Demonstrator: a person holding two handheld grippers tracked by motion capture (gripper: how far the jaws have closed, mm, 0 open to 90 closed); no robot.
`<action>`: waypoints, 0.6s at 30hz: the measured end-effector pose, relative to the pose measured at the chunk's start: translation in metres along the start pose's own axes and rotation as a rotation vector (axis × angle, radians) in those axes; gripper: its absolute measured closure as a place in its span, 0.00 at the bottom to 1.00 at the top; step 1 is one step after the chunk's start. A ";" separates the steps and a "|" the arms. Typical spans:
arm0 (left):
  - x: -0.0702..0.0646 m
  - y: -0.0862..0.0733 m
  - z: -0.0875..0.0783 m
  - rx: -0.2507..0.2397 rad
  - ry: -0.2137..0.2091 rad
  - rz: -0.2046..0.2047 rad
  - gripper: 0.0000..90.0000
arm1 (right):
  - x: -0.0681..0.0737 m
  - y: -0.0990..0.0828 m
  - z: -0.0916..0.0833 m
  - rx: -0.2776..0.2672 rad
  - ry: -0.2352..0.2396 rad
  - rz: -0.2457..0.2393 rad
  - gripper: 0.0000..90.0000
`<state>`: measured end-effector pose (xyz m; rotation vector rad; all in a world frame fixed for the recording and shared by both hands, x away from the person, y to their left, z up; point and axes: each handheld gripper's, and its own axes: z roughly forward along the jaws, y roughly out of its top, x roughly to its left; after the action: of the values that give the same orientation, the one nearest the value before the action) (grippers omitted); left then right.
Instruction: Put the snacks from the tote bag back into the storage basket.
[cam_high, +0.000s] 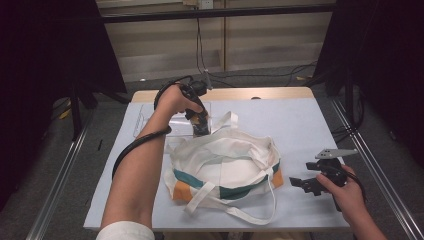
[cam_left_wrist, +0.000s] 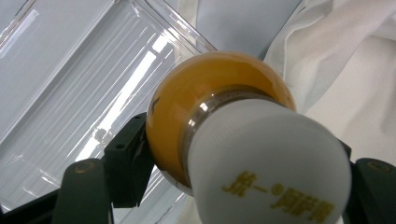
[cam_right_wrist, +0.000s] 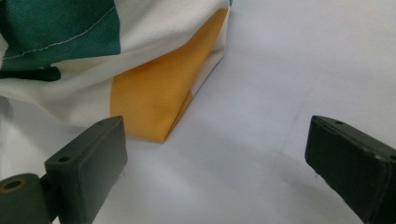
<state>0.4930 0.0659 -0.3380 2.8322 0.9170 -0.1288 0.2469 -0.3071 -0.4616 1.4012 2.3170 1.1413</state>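
A small bottle of orange liquid (cam_left_wrist: 205, 98) with a white cap (cam_left_wrist: 266, 163) printed in yellow letters sits between the jaws of my left gripper (cam_left_wrist: 243, 182), which is shut on it. In the high view the left gripper (cam_high: 201, 127) points down at the far rim of a white tote bag (cam_high: 225, 165) with green and orange stripes, beside a clear plastic tray (cam_high: 147, 120). My right gripper (cam_high: 301, 184) stands open low over the table, right of the bag. In its own view, the right gripper (cam_right_wrist: 219, 163) faces the bag's orange corner (cam_right_wrist: 154, 93) with nothing between its jaws.
The bag's long handles (cam_high: 235, 212) trail toward the table's near edge. The clear tray (cam_left_wrist: 70, 93) lies at the back left of the pale table cover (cam_high: 300, 130). Cables run along the floor behind the table, and dark curtains hang on both sides.
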 end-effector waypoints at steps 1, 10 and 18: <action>-0.001 0.000 0.001 -0.004 -0.001 -0.007 0.33 | 0.000 0.000 0.000 0.000 0.002 0.001 0.06; 0.000 -0.001 0.004 -0.003 -0.002 -0.007 0.33 | 0.001 0.000 0.000 0.004 0.002 0.002 0.06; 0.001 -0.001 0.006 0.003 -0.002 -0.004 0.33 | 0.000 0.000 0.001 0.001 0.002 0.000 0.06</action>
<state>0.4927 0.0659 -0.3444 2.8323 0.9233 -0.1338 0.2473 -0.3066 -0.4620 1.4015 2.3194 1.1419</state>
